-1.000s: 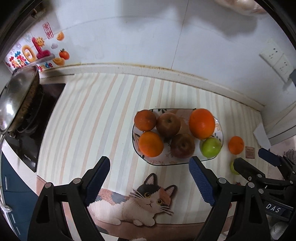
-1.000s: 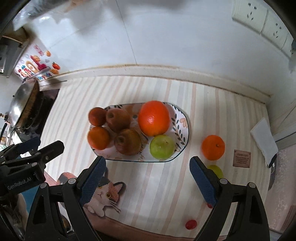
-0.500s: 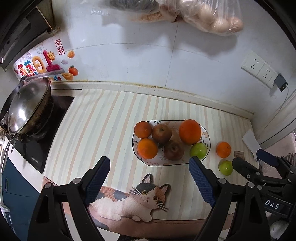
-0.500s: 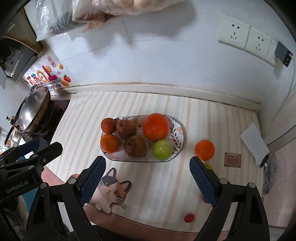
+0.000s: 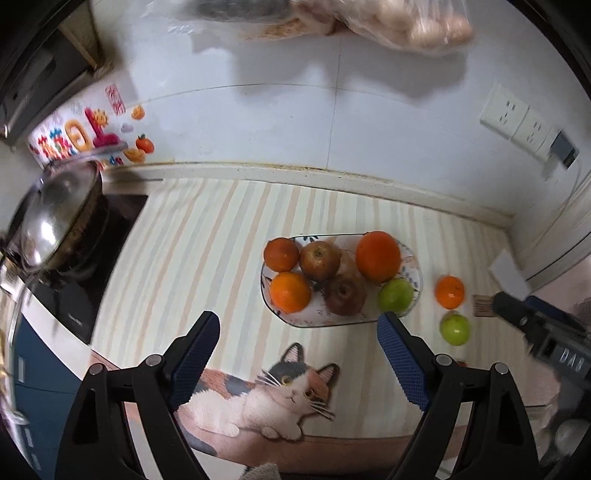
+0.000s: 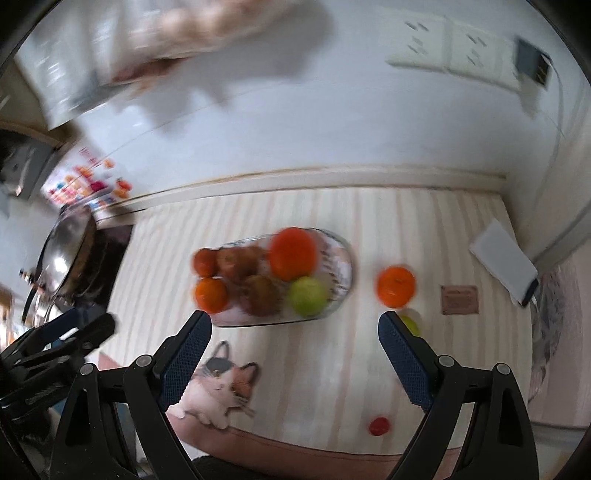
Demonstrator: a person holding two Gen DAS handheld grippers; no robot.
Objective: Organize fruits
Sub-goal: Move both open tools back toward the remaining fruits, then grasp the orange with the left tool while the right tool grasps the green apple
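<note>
A patterned oval plate [image 5: 413,266] [image 6: 343,266] on the striped mat holds oranges, brownish apples and a green apple [image 5: 395,296] [image 6: 308,296]. Right of the plate a small orange [image 5: 449,292] [image 6: 395,286] and a green fruit [image 5: 455,328] [image 6: 410,324] lie on the mat. A small red fruit [image 6: 379,425] lies near the front edge. My left gripper [image 5: 297,354] is open and empty, above the mat in front of the plate. My right gripper [image 6: 294,354] is open and empty, high above the mat; the right wrist view is blurred.
A lidded wok [image 5: 55,218] sits on a black stove [image 5: 92,258] at the left. Wall sockets [image 5: 517,122] and hanging bags [image 5: 369,22] are on the back wall. A white pad [image 6: 504,254] and brown card [image 6: 460,300] lie at the right.
Both grippers have pulled up and back from the plate; the fruit looks smaller and more wall shows. Both stay open. No fruit has moved.
</note>
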